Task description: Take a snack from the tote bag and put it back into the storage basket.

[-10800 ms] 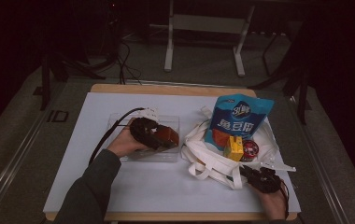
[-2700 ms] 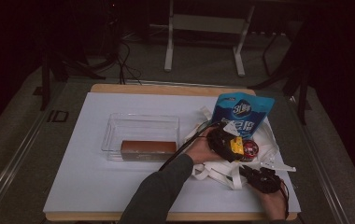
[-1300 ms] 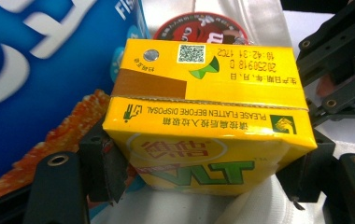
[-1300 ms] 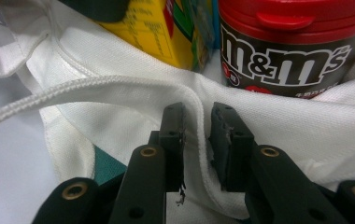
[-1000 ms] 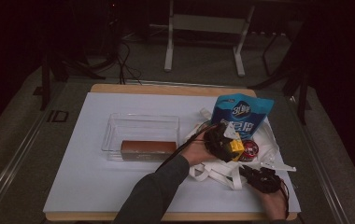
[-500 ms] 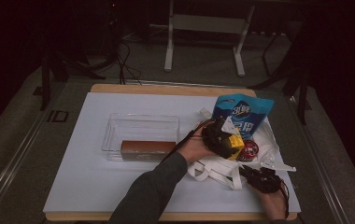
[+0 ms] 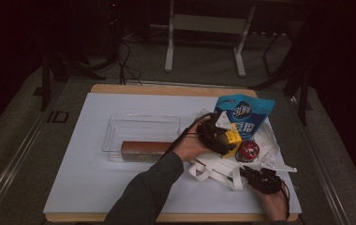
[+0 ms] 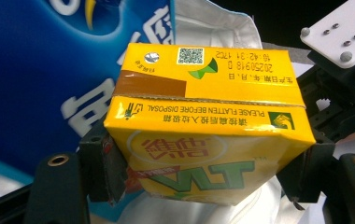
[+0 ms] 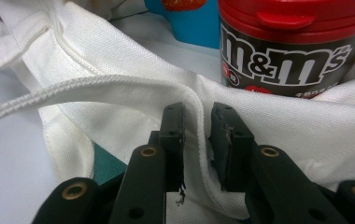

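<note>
High view: the left hand-held gripper holds a small yellow cardboard drink carton above the mouth of a white cloth tote bag, on the right side of the white worktop. In the left gripper view, the carton sits crosswise between the jaws, its long axis running from one black pad to the other, clamped at both ends. The clear plastic tray, with a brown rectangular bar already inside, lies to the left of the carton, past the person's own forearm; the left hand is by far the nearer one, so a move towards it would likely run leftward across the worktop. The right hand-held gripper rests at the bag's near edge. In the right gripper view its jaws stand narrow, pinching the bag's stitched hem. A red-lidded black candy tub stands just behind. A blue snack pouch leans upright behind the carton. The bag's inside is hidden, and the carton's underside cannot be made out.
</note>
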